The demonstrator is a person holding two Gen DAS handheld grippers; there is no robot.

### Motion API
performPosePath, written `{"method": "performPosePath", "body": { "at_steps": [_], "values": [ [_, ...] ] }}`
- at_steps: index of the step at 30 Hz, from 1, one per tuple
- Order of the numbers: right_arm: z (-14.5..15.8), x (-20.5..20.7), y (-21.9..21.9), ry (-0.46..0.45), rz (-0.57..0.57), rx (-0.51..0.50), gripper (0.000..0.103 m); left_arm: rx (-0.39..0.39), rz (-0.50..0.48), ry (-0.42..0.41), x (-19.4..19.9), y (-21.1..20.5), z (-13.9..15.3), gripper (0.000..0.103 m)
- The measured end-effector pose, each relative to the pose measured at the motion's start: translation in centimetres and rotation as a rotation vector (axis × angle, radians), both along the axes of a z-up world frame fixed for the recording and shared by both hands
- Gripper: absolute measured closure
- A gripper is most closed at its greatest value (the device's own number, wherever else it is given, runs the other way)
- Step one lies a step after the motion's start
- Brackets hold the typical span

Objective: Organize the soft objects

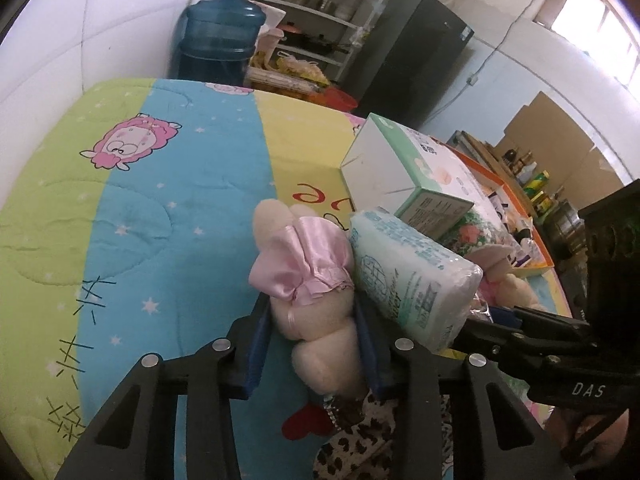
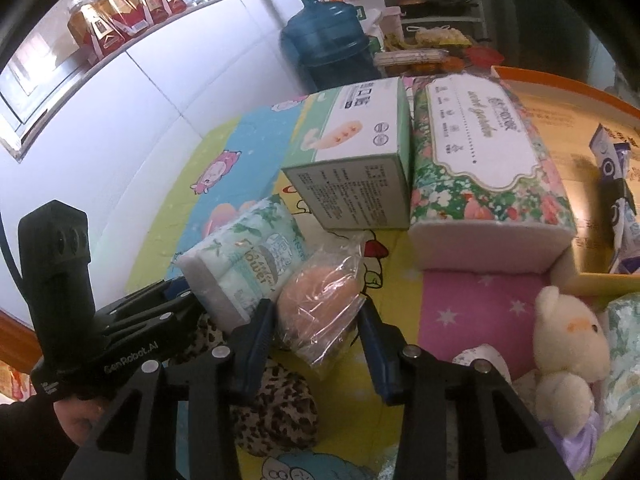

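While my left gripper (image 1: 310,332) is clamping the pink-skirted plush doll (image 1: 308,280) on the quilt (image 1: 160,184), my right gripper (image 2: 320,336) is squeezing the bagged sponge (image 2: 320,300); tissue pack (image 1: 412,276) is crowding both.

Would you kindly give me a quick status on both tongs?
Left tongs closed on pink-dressed plush toy. Right tongs closed on bagged orange sponge. Tissue pack leaning against the plush.
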State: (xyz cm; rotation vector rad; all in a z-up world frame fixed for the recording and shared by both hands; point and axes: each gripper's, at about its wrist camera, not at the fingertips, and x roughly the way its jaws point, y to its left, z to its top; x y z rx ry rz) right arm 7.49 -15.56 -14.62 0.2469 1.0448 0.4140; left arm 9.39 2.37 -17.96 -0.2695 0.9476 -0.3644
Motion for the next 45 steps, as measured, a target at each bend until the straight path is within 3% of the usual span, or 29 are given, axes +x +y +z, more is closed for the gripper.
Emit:
{"method": "performPosePath", "body": {
  "at_steps": [10, 23, 29, 45],
  "values": [
    [2.3, -1.9, -0.4, -0.077, -0.023, -0.043, 0.06, 0.01, 0.021, -0.066, -0.3, 0.8, 1.5, 0.065],
    [6.2, -3.4, -0.9, -0.177, -0.033, -0.022, 0.06, 0.017, 0.021, -0.223, -2.6, 1.4, 7.5, 0.065],
    [8.4, -4.7, -2.2, -0.227, -0.068, -0.015, 0.06, 0.005, -0.011, -0.267, -3.5, 0.3, 10.3, 0.065],
    [12.5, -7.2, -8.1, -0.326, -0.206, -0.016, 0.06, -0.029, -0.152, -0.318, -3.0, -6.2, 14.2, 0.065]
  ]
}}
